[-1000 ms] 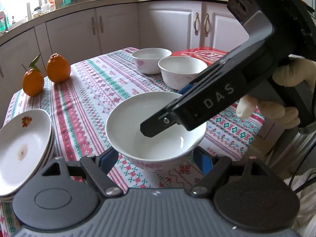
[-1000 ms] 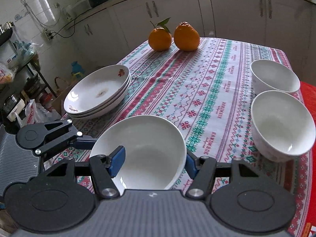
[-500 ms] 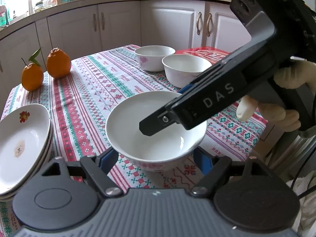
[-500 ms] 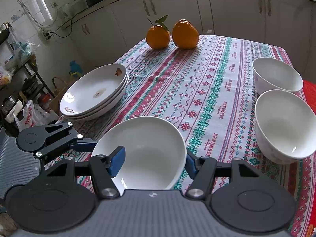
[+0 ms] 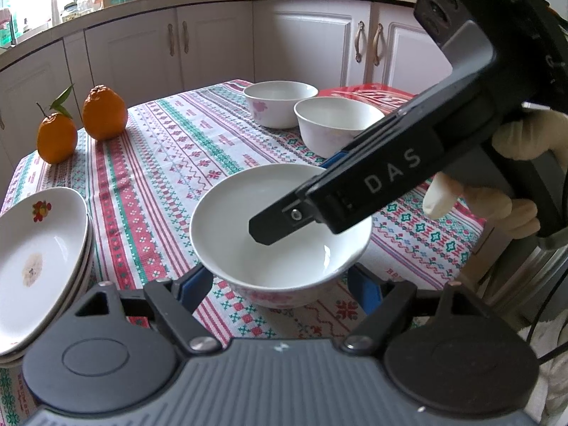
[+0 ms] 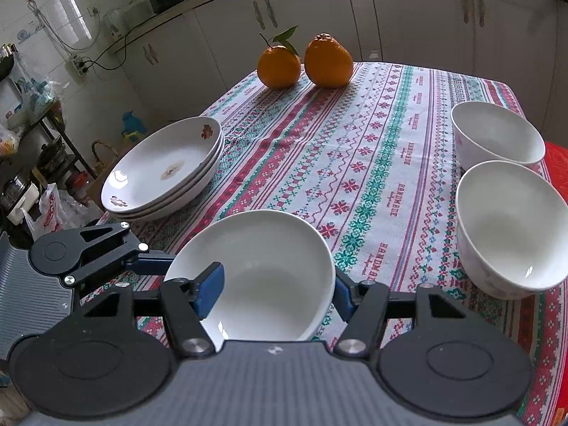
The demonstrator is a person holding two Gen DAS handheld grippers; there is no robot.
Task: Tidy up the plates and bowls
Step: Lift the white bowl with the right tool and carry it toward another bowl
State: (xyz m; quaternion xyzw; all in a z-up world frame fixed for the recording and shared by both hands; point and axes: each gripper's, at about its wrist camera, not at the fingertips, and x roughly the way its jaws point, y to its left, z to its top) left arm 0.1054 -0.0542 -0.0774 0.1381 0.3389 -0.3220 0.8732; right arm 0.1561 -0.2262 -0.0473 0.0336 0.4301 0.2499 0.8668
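A white bowl with a pink pattern is held above the striped tablecloth; it also shows in the right wrist view. My left gripper has its blue pads on both sides of the bowl. My right gripper has one blue pad inside the bowl and one outside, shut on its rim. Two more white bowls stand at the table's right side. A stack of white plates sits at the left.
Two oranges sit at the table's far edge. A red mat lies under the far bowls' side. The tablecloth covers the table. White cabinets ring the room; a shelf with clutter stands left.
Both grippers and the bowl have risen slightly and drawn back from the table; the table items look a little farther away. The grips have not changed.
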